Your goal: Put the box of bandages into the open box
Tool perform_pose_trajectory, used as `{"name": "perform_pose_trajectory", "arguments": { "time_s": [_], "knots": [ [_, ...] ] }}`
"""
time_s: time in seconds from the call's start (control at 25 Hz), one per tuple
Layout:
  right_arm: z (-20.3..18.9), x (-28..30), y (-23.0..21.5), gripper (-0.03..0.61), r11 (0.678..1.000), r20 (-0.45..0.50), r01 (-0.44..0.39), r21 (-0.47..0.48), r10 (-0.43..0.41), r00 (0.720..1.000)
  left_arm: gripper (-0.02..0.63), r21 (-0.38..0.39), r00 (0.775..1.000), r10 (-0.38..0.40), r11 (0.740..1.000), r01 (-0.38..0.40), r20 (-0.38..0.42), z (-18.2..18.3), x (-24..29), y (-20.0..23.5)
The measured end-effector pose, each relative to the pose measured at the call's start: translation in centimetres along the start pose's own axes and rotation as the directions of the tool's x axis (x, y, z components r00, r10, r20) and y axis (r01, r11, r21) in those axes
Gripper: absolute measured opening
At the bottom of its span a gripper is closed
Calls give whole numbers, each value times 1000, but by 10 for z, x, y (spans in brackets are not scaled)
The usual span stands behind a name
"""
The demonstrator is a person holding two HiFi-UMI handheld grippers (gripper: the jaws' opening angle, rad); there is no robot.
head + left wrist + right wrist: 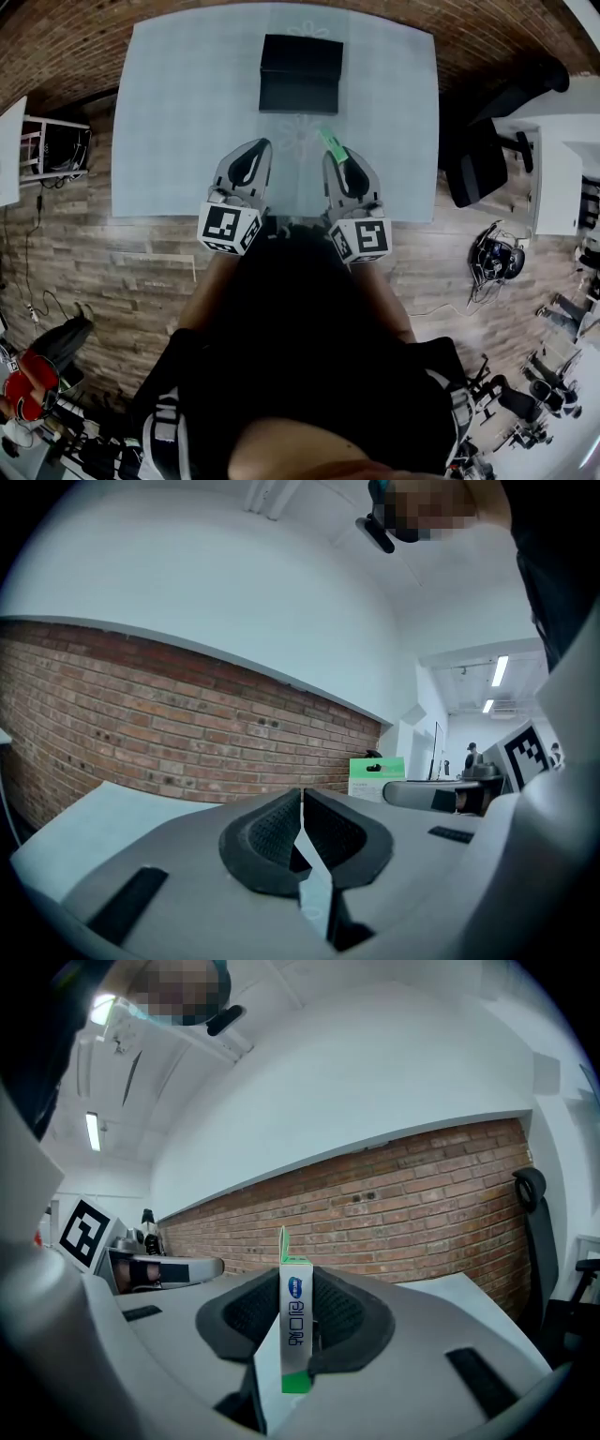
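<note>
Right tool [336,159] grips bandage box [329,142]; open box [300,73] ahead, apart.

Even bright ceiling light; strong fisheye distortion, dark vignetted corners.

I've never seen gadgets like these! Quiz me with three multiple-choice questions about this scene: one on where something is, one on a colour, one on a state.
1. Where is the black rectangular open box?
A) on the floor
B) far middle of the pale blue table
C) between the grippers

2. The slim cardboard box of bandages is white and:
A) red
B) yellow
C) green

3. The jaws of the left gripper are:
A) together, empty
B) clamped on the bandages
C) wide apart

Answers:
B: it sits beyond both grippers.
C: green edges show where the right gripper clamps it.
A: its pads meet, with nothing between.
</note>
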State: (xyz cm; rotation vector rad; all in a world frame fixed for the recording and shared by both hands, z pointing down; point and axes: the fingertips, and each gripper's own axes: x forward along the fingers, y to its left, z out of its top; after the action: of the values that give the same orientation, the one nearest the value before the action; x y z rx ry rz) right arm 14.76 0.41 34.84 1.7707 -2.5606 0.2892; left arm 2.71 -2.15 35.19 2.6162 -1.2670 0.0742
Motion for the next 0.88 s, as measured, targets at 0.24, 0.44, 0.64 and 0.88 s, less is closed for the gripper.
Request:
{"name": "perform_pose_trajectory", "arguments": {
  "time_s": [0.24, 0.44, 0.64, 0.88],
  "knots": [
    [-6, 38, -7, 107, 1000, -32, 12, -4, -13, 999, 35, -28, 1000, -4, 1000, 3, -14, -2, 24, 30],
    [-16, 66, -13, 107, 1000, -56, 12, 3, -12, 998, 35, -37, 999, -12, 999, 11, -33, -9, 44, 48],
    [-33, 90, -18, 107, 1000, -91, 7, -8, -8, 996, 35, -56, 999, -3, 998, 0, -43, -15, 60, 64],
    [-57, 111, -24, 107, 1000, -131, 9, -30, -13, 991, 35, -67, 998, -5, 998, 1, -55, -26, 74, 82]
  ]
}}
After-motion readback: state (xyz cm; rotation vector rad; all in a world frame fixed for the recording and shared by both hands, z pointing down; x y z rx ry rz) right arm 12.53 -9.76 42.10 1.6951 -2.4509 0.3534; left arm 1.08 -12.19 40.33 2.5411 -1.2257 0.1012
